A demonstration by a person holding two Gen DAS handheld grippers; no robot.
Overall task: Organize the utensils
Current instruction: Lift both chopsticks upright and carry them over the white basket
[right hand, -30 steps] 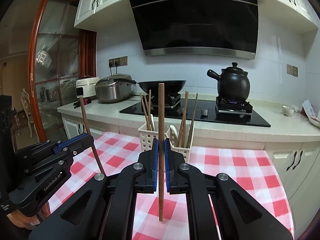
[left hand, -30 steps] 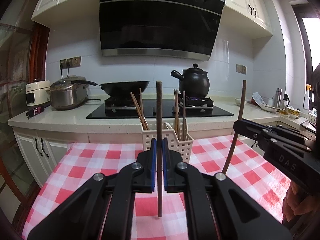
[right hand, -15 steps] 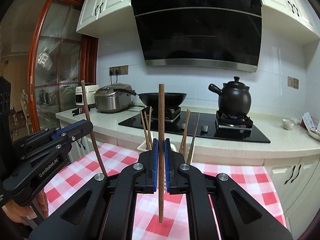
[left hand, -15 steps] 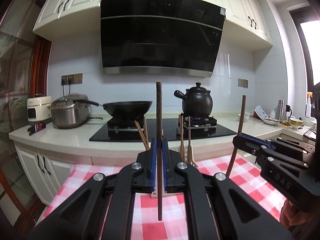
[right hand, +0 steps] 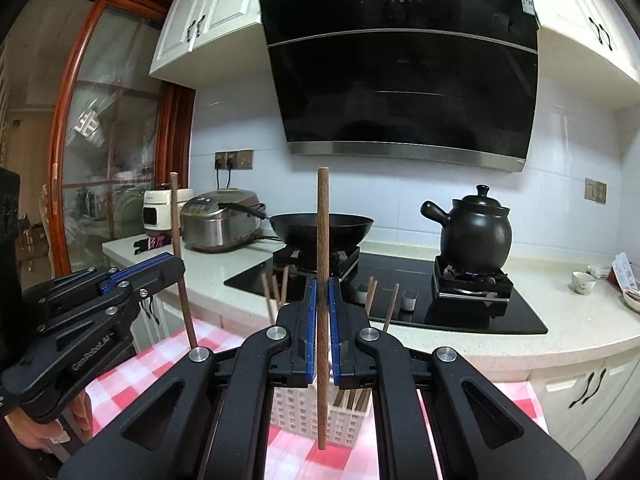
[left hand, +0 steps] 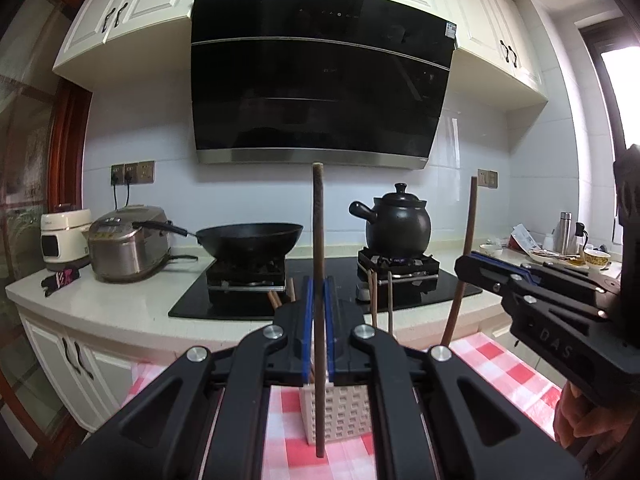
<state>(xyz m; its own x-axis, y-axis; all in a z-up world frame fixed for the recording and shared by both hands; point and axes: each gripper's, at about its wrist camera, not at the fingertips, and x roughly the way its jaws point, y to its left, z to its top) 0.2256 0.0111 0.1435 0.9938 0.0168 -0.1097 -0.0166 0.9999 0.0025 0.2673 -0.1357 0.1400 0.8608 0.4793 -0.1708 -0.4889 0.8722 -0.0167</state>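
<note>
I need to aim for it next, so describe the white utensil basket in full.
The white utensil basket looks like plastic, its walls a grid of small rectangular holes. It stands upright on the red-and-white checked cloth, below and ahead of both grippers, which hide its rim. Several brown chopsticks stand in it, leaning in two clusters, left and right. Whether a divider separates them cannot be told. Neither gripper touches it.

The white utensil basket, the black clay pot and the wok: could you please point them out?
white utensil basket (left hand: pixel 348 412), left wrist view, perforated front wall.
black clay pot (right hand: pixel 476 236), right wrist view, belly.
wok (left hand: pixel 250 238), left wrist view, outer bowl.
</note>
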